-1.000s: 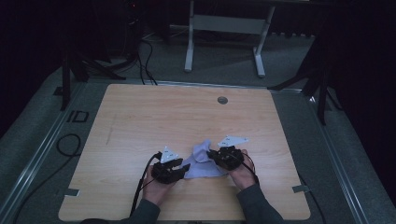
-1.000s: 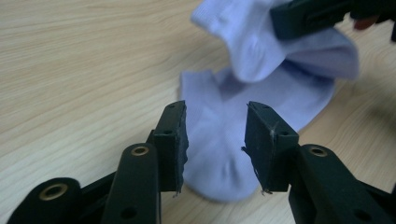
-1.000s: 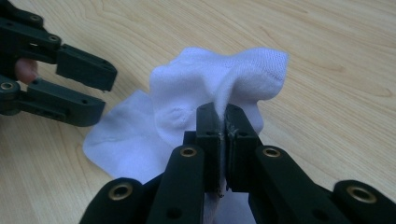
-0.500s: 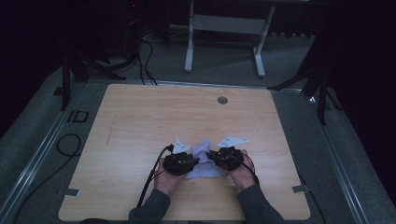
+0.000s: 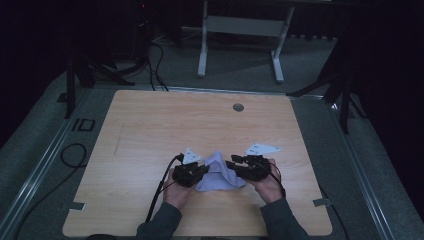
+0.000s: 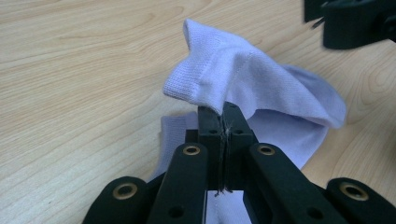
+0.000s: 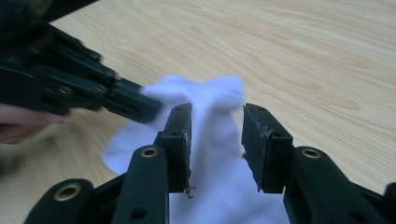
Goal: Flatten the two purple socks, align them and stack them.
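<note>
The left gripper (image 6: pixel 223 116) fingers have just closed, pinching the sock (image 6: pixel 261 88); the right gripper (image 7: pixel 217 140) fingers, just opening, straddle the sock without pressing.

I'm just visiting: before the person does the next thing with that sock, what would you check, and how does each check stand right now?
1. Left gripper pinches the sock: ok, its jaws have just been closing and now meet on a fold of the fabric.
2. Right gripper has let go: ok, its jaws have just been opening and stand apart, the sock between them but not pressed.
3. The two grippers stay clear of each other: ok, close together but apart.
4. Sock lies on the table: ok, its lower part rests on the wood.
5. Sock flat and smooth: not ok, it is bunched up.
6. Grip firm enough for a pull: cannot tell.
</note>
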A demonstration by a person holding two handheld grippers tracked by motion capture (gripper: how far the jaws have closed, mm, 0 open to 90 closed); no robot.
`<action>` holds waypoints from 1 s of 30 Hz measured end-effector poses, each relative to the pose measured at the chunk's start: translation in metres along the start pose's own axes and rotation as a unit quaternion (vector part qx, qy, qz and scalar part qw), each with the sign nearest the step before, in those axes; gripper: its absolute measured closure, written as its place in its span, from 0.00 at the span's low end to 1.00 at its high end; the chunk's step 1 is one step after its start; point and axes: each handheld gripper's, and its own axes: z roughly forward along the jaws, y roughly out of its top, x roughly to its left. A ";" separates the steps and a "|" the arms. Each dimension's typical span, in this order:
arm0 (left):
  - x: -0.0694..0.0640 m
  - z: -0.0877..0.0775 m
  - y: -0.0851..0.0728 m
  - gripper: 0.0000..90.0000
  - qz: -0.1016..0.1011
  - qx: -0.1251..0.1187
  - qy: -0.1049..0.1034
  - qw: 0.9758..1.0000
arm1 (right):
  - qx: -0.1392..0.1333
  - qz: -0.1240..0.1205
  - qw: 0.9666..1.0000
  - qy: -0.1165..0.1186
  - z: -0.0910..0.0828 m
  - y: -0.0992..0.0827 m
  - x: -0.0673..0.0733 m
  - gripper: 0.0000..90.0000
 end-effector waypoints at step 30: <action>0.011 -0.029 -0.018 0.98 -0.028 0.021 -0.020 0.999 | 0.115 0.008 0.988 -0.099 0.016 -0.052 -0.021 0.85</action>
